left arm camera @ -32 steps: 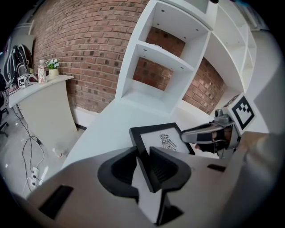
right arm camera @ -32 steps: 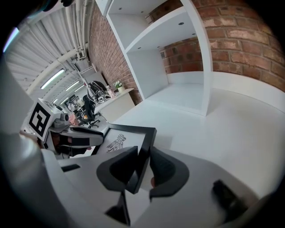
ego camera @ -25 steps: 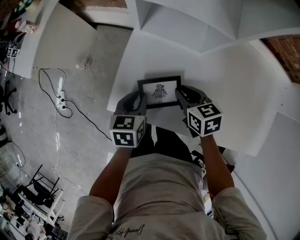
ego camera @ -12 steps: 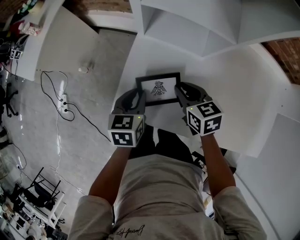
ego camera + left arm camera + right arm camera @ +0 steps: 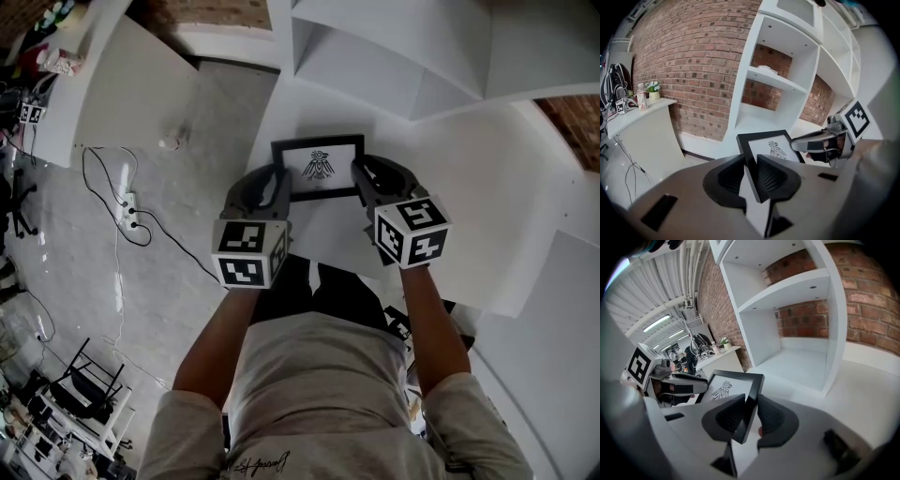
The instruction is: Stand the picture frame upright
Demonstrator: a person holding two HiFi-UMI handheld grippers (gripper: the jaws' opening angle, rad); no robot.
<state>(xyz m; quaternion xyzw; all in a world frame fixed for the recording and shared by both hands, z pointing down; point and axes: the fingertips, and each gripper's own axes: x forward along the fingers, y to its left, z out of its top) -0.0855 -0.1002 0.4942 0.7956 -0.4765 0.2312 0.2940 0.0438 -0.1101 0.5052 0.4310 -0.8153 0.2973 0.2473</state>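
The black picture frame (image 5: 319,167) with a bird drawing hangs between my two grippers over the white table (image 5: 450,187), in front of the shelf unit. My left gripper (image 5: 282,184) grips its left edge, and its jaws are closing a little tighter on the black rim (image 5: 749,157). My right gripper (image 5: 360,180) pinches the right edge (image 5: 752,397). In the left gripper view the frame (image 5: 771,146) tilts its face upward, and the right gripper (image 5: 818,140) shows at its far side. In the right gripper view the left gripper (image 5: 686,380) shows beyond the frame (image 5: 725,386).
A white open shelf unit (image 5: 394,56) stands at the table's far side against a brick wall. To the left lie a white counter (image 5: 131,84) and a power strip with a black cable (image 5: 127,202) on the grey floor. The person's legs are at the table's near edge.
Both grippers have carried the frame a little farther from the body, toward the shelf unit. Both grips stay as they were.
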